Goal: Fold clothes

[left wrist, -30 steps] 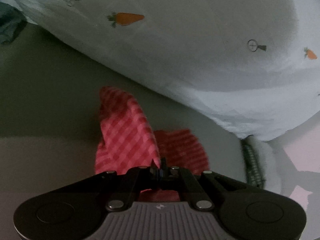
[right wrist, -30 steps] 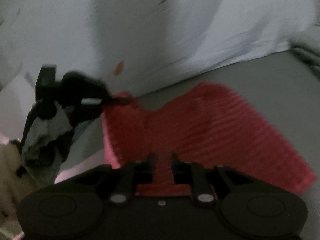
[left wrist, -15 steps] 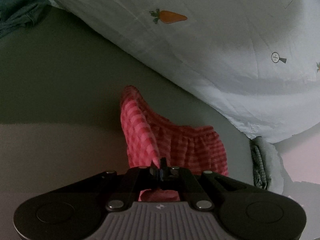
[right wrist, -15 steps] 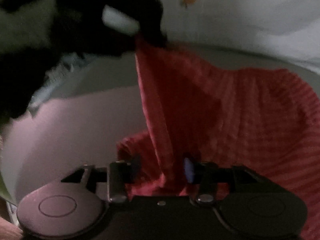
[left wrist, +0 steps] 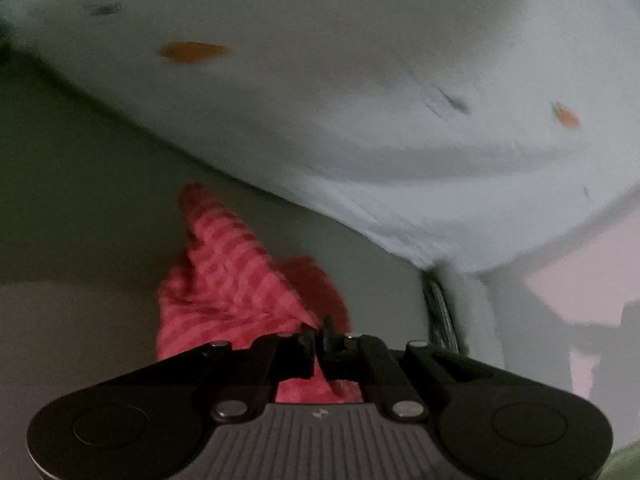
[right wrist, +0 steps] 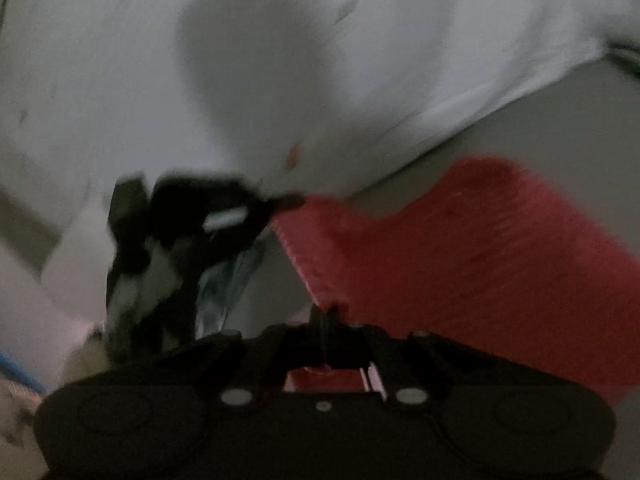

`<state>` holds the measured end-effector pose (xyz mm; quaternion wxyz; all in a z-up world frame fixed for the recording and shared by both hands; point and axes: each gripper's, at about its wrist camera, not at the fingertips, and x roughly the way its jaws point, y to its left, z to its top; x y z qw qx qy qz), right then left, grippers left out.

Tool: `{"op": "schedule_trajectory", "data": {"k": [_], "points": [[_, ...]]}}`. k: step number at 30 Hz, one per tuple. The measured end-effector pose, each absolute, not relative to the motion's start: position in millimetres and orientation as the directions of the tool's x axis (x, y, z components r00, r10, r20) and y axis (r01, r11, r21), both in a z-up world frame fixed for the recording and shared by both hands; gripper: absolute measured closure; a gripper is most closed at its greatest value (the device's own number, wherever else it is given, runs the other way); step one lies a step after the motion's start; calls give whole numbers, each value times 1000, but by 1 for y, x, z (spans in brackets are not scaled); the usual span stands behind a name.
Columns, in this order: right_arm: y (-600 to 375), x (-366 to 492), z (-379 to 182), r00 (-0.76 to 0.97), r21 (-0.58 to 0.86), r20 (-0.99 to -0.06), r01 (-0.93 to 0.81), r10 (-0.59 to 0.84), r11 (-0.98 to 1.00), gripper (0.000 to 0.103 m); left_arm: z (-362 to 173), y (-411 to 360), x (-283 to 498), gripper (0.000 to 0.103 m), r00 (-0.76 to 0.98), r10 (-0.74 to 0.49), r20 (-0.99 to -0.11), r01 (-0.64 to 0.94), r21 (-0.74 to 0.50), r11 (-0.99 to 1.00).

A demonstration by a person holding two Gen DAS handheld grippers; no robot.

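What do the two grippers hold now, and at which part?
Both hold the red checked cloth at its edge: the left gripper at one corner, the right gripper further along that edge.

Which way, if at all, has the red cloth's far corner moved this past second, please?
No net move: from the right wrist, the red checked cloth has its corner under the same carrot print on the white quilt.

We see a white quilt (left wrist: 360, 92) printed with orange carrots (left wrist: 192, 52) at twelve o'clock, lying over a grey bed surface (left wrist: 80, 200); pale pink floor (left wrist: 592, 268) at three o'clock.
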<state>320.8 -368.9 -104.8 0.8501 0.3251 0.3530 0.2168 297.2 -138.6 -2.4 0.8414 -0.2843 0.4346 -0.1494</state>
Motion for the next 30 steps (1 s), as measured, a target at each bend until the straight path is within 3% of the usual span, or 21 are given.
{"op": "schedule_trajectory", "data": {"k": [6, 8, 10, 12, 15, 18, 25, 27, 29, 30], "points": [[-474, 340, -156, 630, 593, -664, 116, 403, 797, 100, -32, -246, 309, 77, 433, -485, -760, 49, -517, 854], [-495, 350, -178, 590, 522, -735, 177, 335, 834, 99, -38, -258, 293, 55, 419, -500, -758, 64, -525, 849], [-500, 356, -196, 564, 492, -764, 193, 315, 849, 96, -44, -263, 272, 47, 421, -465, -779, 75, -481, 874], [-504, 351, -204, 559, 506, -758, 180, 336, 844, 93, -54, -265, 249, 47, 421, -383, -822, 75, -389, 918], [-497, 345, -203, 559, 502, -752, 143, 349, 853, 78, -79, -259, 218, 47, 372, -268, -889, 16, -282, 959], [-491, 344, -205, 563, 459, -760, 112, 325, 881, 66, -103, -255, 190, 47, 285, -236, -929, -46, -259, 965], [-489, 349, -218, 556, 415, -780, 112, 289, 903, 55, -137, -262, 158, 39, 197, -239, -951, -137, -269, 953], [-489, 350, -221, 549, 423, -780, 111, 300, 899, 53, -137, -266, 156, 44, 223, -226, -948, -136, -260, 956], [-489, 350, -221, 530, 444, -781, 98, 331, 891, 63, -138, -270, 154, 89, 250, -205, -946, -135, -243, 960], [-489, 350, -222, 520, 454, -781, 92, 346, 886, 85, -138, -271, 153, 96, 263, -194, -945, -135, -235, 962]]}}
